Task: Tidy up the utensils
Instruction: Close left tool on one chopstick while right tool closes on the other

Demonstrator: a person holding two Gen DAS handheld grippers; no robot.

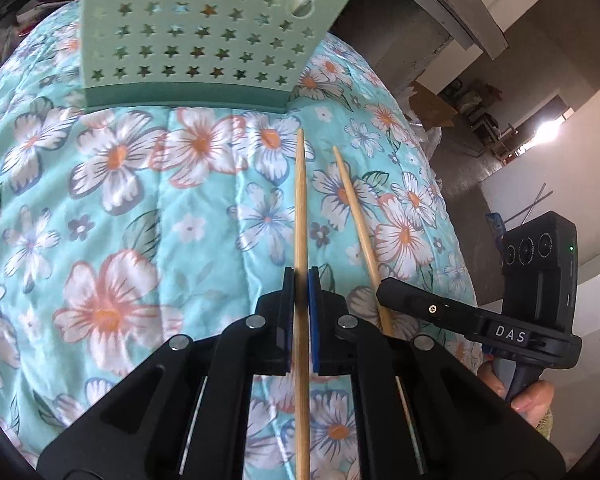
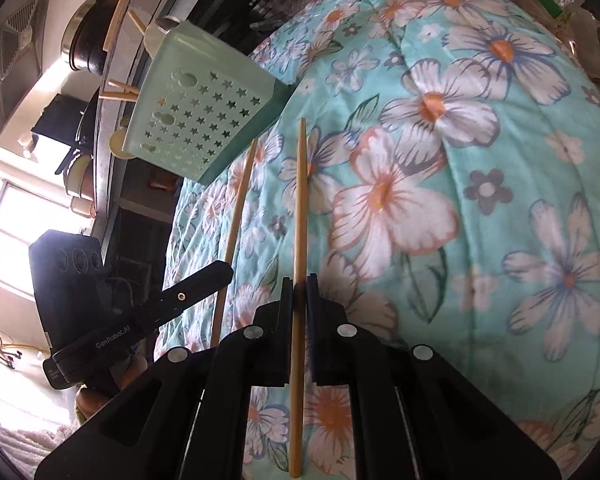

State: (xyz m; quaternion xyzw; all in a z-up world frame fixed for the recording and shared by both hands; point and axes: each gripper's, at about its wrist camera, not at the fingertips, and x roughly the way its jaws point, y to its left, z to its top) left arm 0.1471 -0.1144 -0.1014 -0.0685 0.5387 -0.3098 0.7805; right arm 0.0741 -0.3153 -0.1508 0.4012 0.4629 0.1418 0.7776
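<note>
Each gripper holds one bamboo chopstick above a floral quilt. My left gripper is shut on a chopstick that points toward the green utensil holder, a plastic box with star-shaped holes standing at the far end of the quilt. My right gripper is shut on the other chopstick, which also points toward the holder. In the left wrist view the right gripper comes in from the right with its chopstick. In the right wrist view the left gripper and its chopstick show at left.
The teal floral quilt covers the work surface and drops off at the right. Beyond it are a counter edge, pots on a shelf and a bright window.
</note>
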